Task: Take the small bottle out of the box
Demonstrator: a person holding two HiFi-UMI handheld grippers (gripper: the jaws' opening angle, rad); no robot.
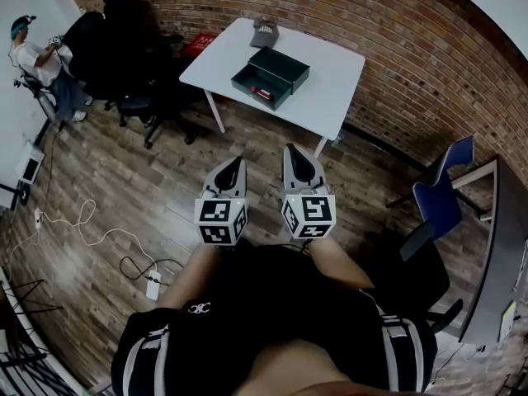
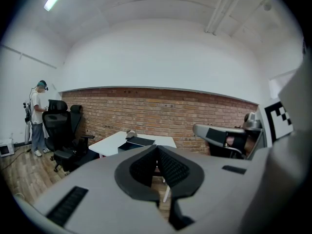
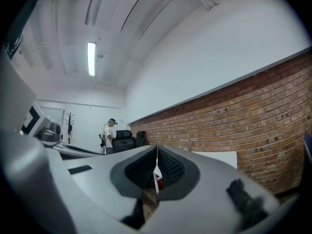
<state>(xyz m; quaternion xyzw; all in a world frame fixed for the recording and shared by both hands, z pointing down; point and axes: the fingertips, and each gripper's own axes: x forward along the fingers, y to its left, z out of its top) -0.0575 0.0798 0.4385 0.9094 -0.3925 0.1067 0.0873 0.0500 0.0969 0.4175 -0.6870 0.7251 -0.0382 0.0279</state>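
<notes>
A person is standing on a wooden floor (image 1: 99,180) in a brick-walled room, facing a white desk (image 1: 330,81) that is well apart from them. They are holding the left gripper (image 1: 238,162) and the right gripper (image 1: 290,148) side by side in front of their body, both pointing toward the desk.

The jaws of both grippers are closed, tip meeting tip, and they are gripping nothing.

An open dark box (image 1: 257,82) is sitting on the desk, with its lid (image 1: 280,66) lying just beside it. Inside the box, a small red item is showing, which looks to be the small bottle (image 1: 262,94), though it is too small in view to be sure. A grey object (image 1: 264,33) is resting near the far edge of the desk.

Black office chairs (image 1: 124,48) are standing to the left of the desk, and another person (image 1: 37,60) is working in the far left corner. A blue chair (image 1: 441,196) is standing to the right. A white cable (image 1: 82,221) is trailing across the floor.

Judging from this, the task is only at its start. The box is already open, but the bottle is lying inside it and neither gripper is near it. Closing the gap to the desk, opening the jaws, gripping the bottle and lifting it out all remain to be done.
</notes>
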